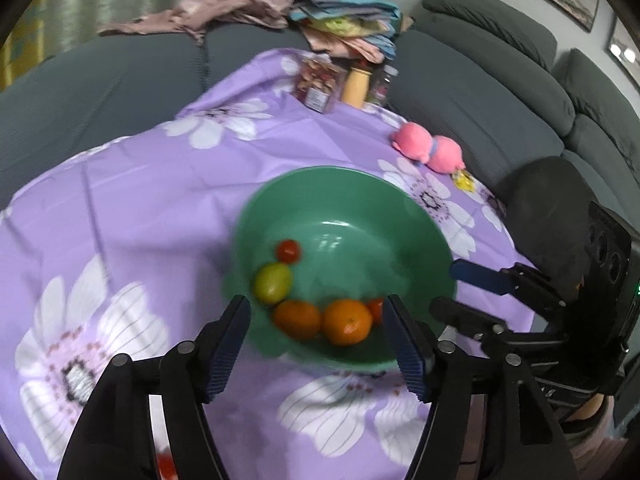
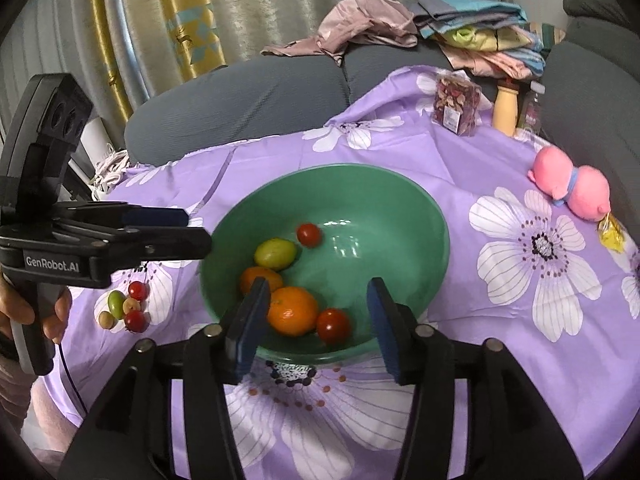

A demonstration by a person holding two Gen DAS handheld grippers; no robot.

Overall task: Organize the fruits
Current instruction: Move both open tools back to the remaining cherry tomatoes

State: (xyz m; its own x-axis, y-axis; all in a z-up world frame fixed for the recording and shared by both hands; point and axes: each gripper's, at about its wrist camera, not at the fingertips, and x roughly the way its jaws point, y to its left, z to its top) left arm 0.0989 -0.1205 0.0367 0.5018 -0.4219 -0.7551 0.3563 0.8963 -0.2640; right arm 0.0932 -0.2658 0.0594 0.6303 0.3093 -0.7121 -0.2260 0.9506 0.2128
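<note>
The greatest risk was judged to lie with the small fruits (image 2: 126, 306) not yet gathered: they were clustered on the purple cloth (image 2: 460, 160) at about nine o'clock from the green bowl (image 2: 420, 216), just beside it and under the left gripper (image 2: 196, 228). A careless sweep could have rolled them off the edge of the table, and a hard squeeze could have split the soft red ones. The bowl rim could also have been knocked by a low pass.

Two oranges (image 2: 292, 310), a yellow-green fruit (image 2: 275, 254) and two small tomatoes (image 2: 333, 325) were already held in the bowl.

Both tools were angled steeply downward over the bowl's six o'clock rim. The left gripper's jaws were seen standing apart with nothing between them, and the right gripper (image 2: 318, 322) was likewise parted and empty, its pads (image 2: 252, 320) clear of the fruit beneath.
</note>
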